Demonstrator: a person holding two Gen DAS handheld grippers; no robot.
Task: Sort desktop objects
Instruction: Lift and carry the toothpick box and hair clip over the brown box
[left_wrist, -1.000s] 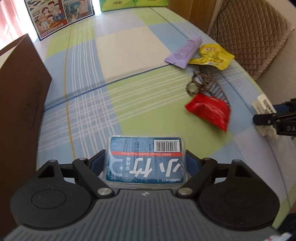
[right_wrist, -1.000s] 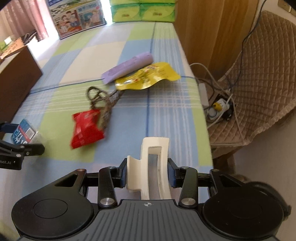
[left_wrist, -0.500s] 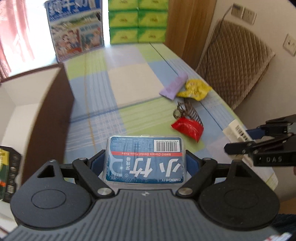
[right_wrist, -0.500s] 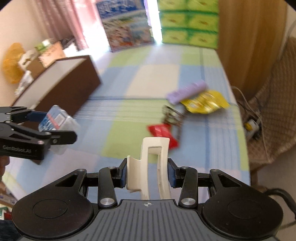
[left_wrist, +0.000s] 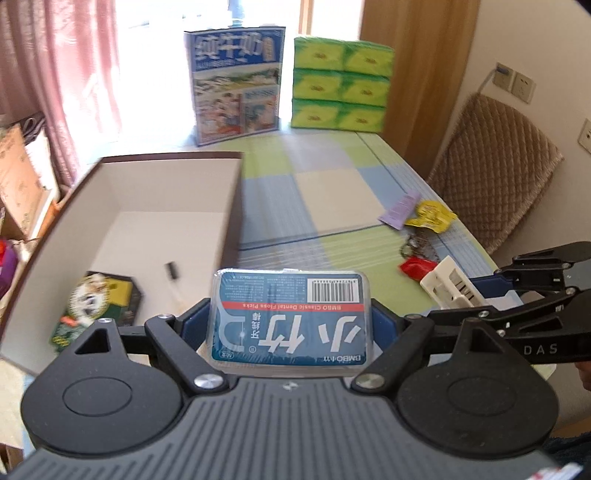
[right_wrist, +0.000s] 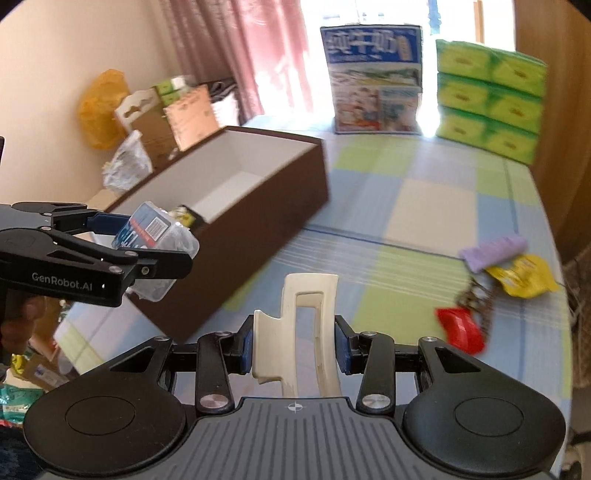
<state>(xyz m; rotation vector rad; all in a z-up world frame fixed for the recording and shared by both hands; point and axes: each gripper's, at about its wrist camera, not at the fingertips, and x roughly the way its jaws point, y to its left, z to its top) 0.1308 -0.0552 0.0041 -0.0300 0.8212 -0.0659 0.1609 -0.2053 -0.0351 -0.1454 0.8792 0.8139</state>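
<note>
My left gripper (left_wrist: 290, 325) is shut on a clear box of dental floss picks (left_wrist: 290, 321) with a blue label, held in the air near the front right corner of the open brown box (left_wrist: 162, 221). From the right wrist view the same left gripper (right_wrist: 159, 254) and floss box (right_wrist: 153, 230) hover beside the brown box (right_wrist: 258, 206). My right gripper (right_wrist: 293, 350) is shut on a cream hair claw clip (right_wrist: 306, 332), which shows in the left wrist view as the clip (left_wrist: 452, 284) above the table's right side.
Inside the brown box lie a green packet (left_wrist: 98, 306) and a small tube (left_wrist: 171, 273). On the checked tablecloth (right_wrist: 406, 206) remain a purple tube (right_wrist: 493, 251), a yellow packet (right_wrist: 521, 275), a red packet (right_wrist: 460, 330) and a dark hair tie (right_wrist: 476, 299). A picture carton (left_wrist: 236, 81) and green tissue packs (left_wrist: 340, 85) stand at the far end.
Both grippers have risen and swung left toward the brown box, each still gripping its item. The box's white inside has come into view; the loose items on the cloth have receded to the right.
</note>
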